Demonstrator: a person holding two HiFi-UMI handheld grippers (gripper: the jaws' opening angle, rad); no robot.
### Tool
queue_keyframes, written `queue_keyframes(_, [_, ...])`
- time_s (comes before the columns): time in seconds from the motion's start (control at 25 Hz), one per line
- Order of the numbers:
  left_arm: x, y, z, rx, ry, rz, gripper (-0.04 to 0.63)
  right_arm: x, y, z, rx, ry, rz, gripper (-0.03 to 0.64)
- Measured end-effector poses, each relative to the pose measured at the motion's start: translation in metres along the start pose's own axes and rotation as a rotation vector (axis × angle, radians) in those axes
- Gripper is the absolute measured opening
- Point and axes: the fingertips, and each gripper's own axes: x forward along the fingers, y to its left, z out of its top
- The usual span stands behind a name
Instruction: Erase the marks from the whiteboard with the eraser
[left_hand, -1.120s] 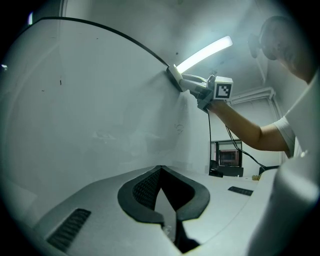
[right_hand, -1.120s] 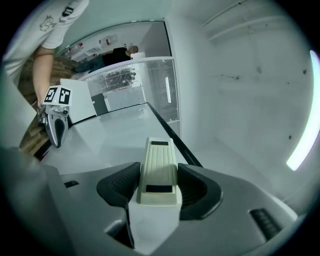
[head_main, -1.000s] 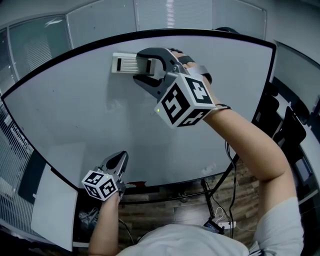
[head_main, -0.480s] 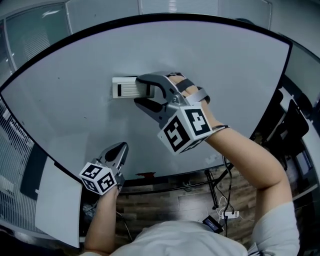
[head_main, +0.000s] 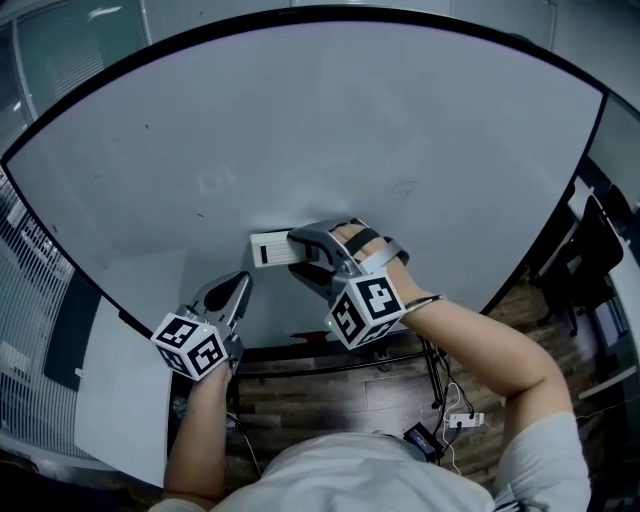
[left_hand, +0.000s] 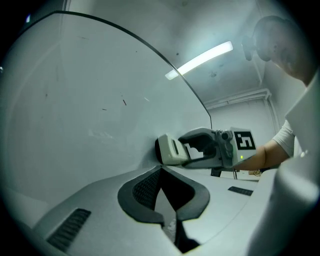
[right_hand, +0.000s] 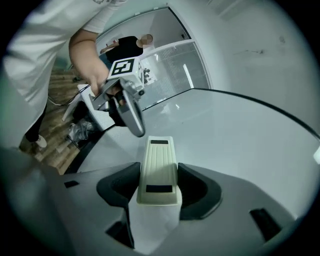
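Right tool (head_main: 303, 256) clamping eraser (head_main: 268, 249) low on whiteboard (head_main: 330, 120); left tool (head_main: 236, 288) closed, empty. I risk overshooting the near edge.

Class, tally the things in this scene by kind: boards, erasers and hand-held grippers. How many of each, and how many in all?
Large white whiteboard with a black frame: 1
Cream rectangular plastic eraser: 1
Grey two-jaw grippers with marker cubes: 2 (left gripper, shut and empty; right gripper, shut on the eraser)
Total: 4
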Motion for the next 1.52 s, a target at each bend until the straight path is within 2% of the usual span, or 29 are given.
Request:
queue_keyframes(0.2, [-0.024, 0.017, -0.001, -0.010, 0.008, 0.005, 0.008, 0.024, 0.049, -0.007, 0.012, 0.036, 0.064, 0.235])
queue_keyframes(0.44, [-0.044, 0.036, -0.001, -0.011, 0.012, 0.029, 0.008, 0.034, 0.039, 0.010, -0.017, 0.022, 0.050, 0.235])
queue_keyframes(0.84, [-0.070, 0.057, 0.018, 0.007, -0.007, 0.031, 0.008, 0.046, -0.056, 0.081, -0.052, -0.033, -0.058, 0.235])
queue_keyframes(1.08, [-0.085, 0.065, 0.036, 0.026, -0.036, 0.029, 0.008, 0.039, -0.128, 0.121, -0.161, -0.029, -0.167, 0.235])
queue_keyframes(1.36, [-0.098, 0.079, 0.051, 0.041, -0.057, 0.015, 0.008, 0.027, -0.202, 0.157, -0.114, -0.039, -0.241, 0.235])
queue_keyframes(1.52, [-0.101, 0.082, 0.051, 0.041, -0.053, 0.007, 0.008, 0.018, -0.230, 0.169, -0.111, -0.032, -0.288, 0.235])
